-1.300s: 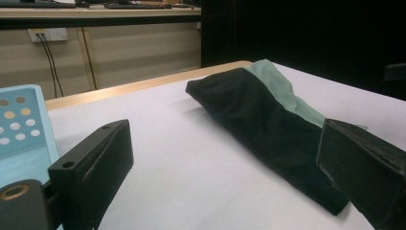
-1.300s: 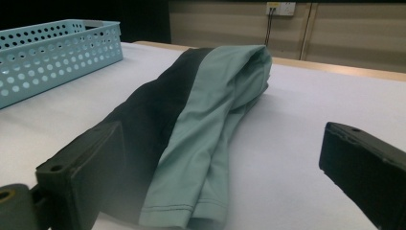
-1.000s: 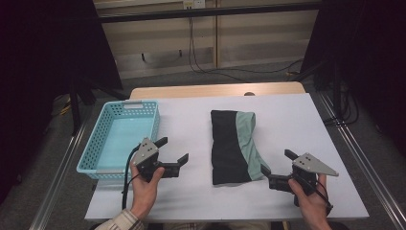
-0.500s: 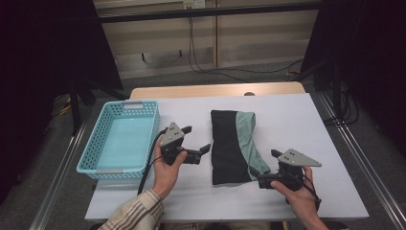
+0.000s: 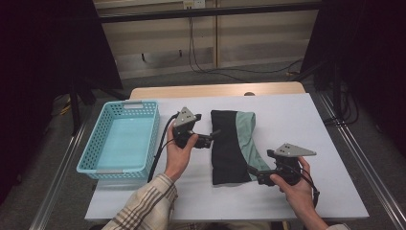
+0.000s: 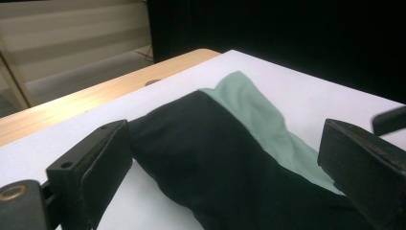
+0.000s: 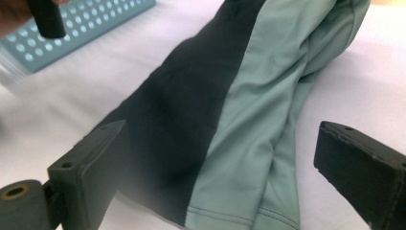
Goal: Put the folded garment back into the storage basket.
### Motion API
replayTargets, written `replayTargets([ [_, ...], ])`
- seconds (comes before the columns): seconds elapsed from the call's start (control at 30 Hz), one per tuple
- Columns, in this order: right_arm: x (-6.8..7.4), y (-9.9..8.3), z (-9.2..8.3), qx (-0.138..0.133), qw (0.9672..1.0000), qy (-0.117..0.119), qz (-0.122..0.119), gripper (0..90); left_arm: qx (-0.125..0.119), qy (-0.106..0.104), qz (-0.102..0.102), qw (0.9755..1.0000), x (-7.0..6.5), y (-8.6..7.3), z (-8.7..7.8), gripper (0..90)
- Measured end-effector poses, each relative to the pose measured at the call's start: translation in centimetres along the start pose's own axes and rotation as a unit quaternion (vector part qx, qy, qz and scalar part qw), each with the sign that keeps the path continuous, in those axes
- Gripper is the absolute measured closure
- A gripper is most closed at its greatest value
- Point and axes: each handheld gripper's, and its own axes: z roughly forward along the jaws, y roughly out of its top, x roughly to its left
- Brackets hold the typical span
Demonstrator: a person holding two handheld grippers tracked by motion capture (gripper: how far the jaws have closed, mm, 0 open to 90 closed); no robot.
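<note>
Item 1, basket [image 5: 119,141]: light blue, perforated, standing along the left edge of the bench [image 5: 306,124], nothing visible inside. Item 2, left gripper [image 5: 210,137]: held just right of the basket, pointing at the left edge of the garment; in the left gripper view its jaws stand wide apart with the cloth between and beyond them, gripping nothing. Item 3, garment [image 5: 234,146]: folded, black with a pale green panel along its right side, lying flat mid-bench, its far end toward the back edge, its near end toward the front edge. Item 4, right gripper [image 5: 253,171]: at the garment's near right corner, close to the front edge; in the right gripper view its jaws are spread wide over the green hem, empty, whether they touch the cloth cannot be told. Status, as judged: both grippers are placed for a grasp, but no grasp is made; the garment is not lifted, and any transfer toward the basket remains wholly to do.
</note>
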Motion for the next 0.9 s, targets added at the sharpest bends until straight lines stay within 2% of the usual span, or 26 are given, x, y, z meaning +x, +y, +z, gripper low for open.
replayTargets([
  [0.1,-0.2,0.1,0.3,0.010,0.9999,-0.004,-0.006,5.0,0.006,-0.005,-0.011,0.9999,0.5,-0.1,0.6,4.4],
  [0.13,-0.6,0.3,0.5,0.017,0.9998,-0.004,-0.007,5.1,0.015,0.002,-0.008,0.9999,0.7,-0.1,0.9,4.1],
  [0.17,-0.6,0.4,0.5,0.023,0.9997,-0.001,-0.001,5.1,0.011,0.000,-0.015,0.9998,1.1,-0.2,1.4,4.4],
  [0.23,-0.9,0.7,0.7,0.028,0.9996,0.004,-0.005,5.0,0.016,0.003,-0.016,0.9997,1.3,-0.2,1.7,4.4],
  [0.27,-0.9,0.8,0.7,0.030,0.9995,0.007,-0.005,4.8,0.015,0.007,-0.025,0.9995,1.7,-0.5,2.1,4.4],
  [0.4,-1.5,1.0,1.0,0.046,0.9986,0.023,0.009,5.5,0.028,0.014,-0.022,0.9993,2.0,-0.8,3.0,4.6],
  [0.43,-1.6,1.0,1.0,0.052,0.9982,0.022,0.019,5.8,0.031,0.014,-0.020,0.9992,2.2,-0.7,3.3,4.4],
  [0.5,-1.9,1.0,1.2,0.056,0.9983,0.013,0.011,5.9,0.040,0.021,-0.018,0.9988,2.4,-0.5,3.9,4.6],
  [0.53,-2.2,1.1,1.4,0.065,0.9978,0.011,0.008,6.0,0.037,0.018,-0.020,0.9990,2.9,-0.4,4.4,4.4],
  [0.57,-2.2,1.1,1.4,0.065,0.9978,0.011,0.008,6.0,0.037,0.018,-0.020,0.9990,2.9,-0.4,4.4,4.0],
  [0.6,-2.4,1.2,1.6,0.077,0.9969,0.011,0.010,6.3,0.040,0.019,-0.029,0.9986,3.2,-0.2,5.0,3.7],
  [0.73,-2.7,1.4,2.0,0.086,0.9962,0.012,0.005,6.5,0.043,0.024,-0.026,0.9985,3.9,0.1,5.7,4.0],
  [0.87,-3.0,1.6,2.4,0.107,0.9942,0.008,-0.004,8.3,0.048,0.031,-0.031,0.9979,4.6,0.2,6.6,4.4],
  [0.9,-3.2,1.5,2.6,0.116,0.9932,0.006,-0.003,9.6,0.042,0.032,-0.036,0.9980,4.7,0.1,6.7,4.1],
])
